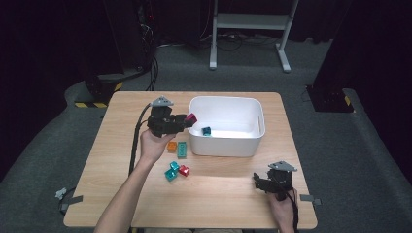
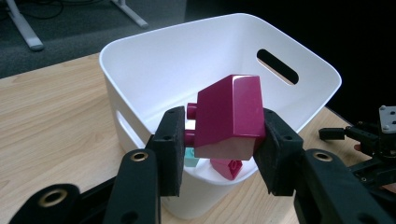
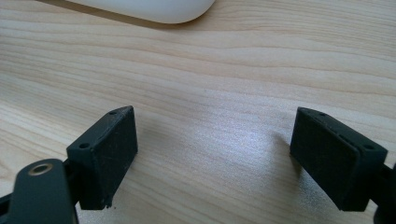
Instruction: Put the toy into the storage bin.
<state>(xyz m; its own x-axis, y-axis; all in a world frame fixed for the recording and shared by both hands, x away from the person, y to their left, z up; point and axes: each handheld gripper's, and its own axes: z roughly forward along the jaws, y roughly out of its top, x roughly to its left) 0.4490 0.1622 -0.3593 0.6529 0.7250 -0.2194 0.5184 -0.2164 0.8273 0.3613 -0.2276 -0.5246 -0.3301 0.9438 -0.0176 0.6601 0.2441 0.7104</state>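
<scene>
The left gripper [image 2: 217, 140] grips a magenta block [image 2: 229, 116] between both pads, holding it above the near-left rim of the white bin [image 2: 154, 60]. The right gripper [image 3: 215, 154] rests on the table [image 3: 210, 70], jaws spread wide with nothing between them.
</scene>
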